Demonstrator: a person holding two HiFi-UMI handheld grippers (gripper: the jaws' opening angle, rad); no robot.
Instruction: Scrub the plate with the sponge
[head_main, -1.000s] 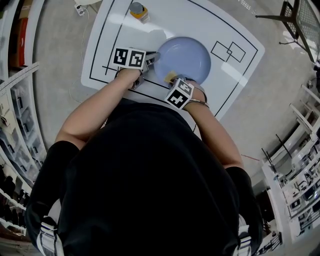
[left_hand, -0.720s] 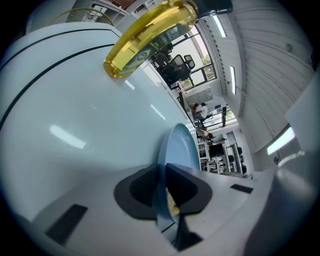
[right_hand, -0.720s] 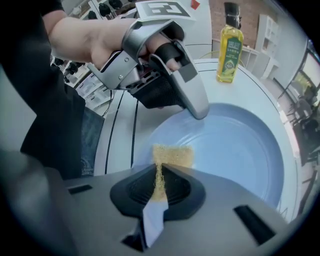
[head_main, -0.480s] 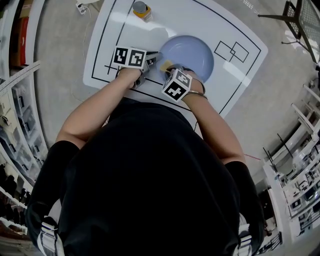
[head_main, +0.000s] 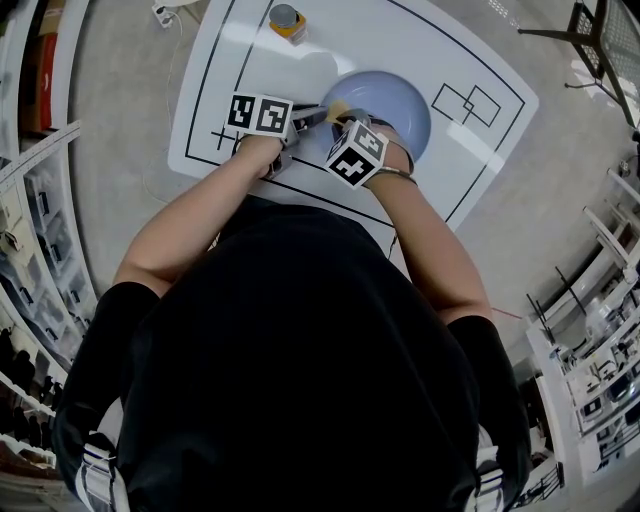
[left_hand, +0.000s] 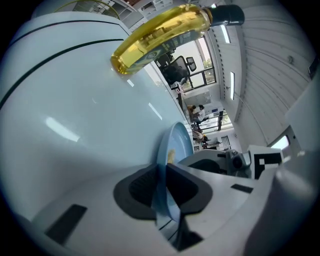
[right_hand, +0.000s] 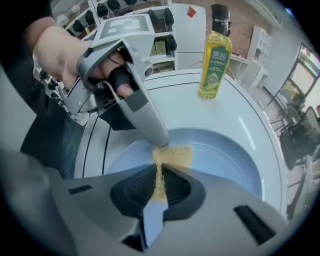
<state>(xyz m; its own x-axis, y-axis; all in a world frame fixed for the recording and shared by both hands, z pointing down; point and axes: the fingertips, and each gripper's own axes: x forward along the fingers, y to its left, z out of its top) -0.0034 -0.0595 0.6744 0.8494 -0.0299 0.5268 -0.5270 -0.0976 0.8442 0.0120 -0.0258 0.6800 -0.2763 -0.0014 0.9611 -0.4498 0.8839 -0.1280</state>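
Your right hand-held gripper (right_hand: 159, 172) has slid leftward across the blue plate (head_main: 398, 100) and now sits over its left part, jaws pinching the yellow sponge (right_hand: 172, 156), whose free end rests on the plate. Just beside the sponge, your left hand-held gripper (left_hand: 163, 175) is clamped on the plate's rim. The plate lies on the white surface (head_main: 420, 40), and an oil bottle (right_hand: 215, 52) stands well beyond it.

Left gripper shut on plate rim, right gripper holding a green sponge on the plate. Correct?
No: the sponge is yellow, not green; the right gripper view shows it. Rest holds: left gripper shut on the plate rim, right gripper holding the sponge on the plate.
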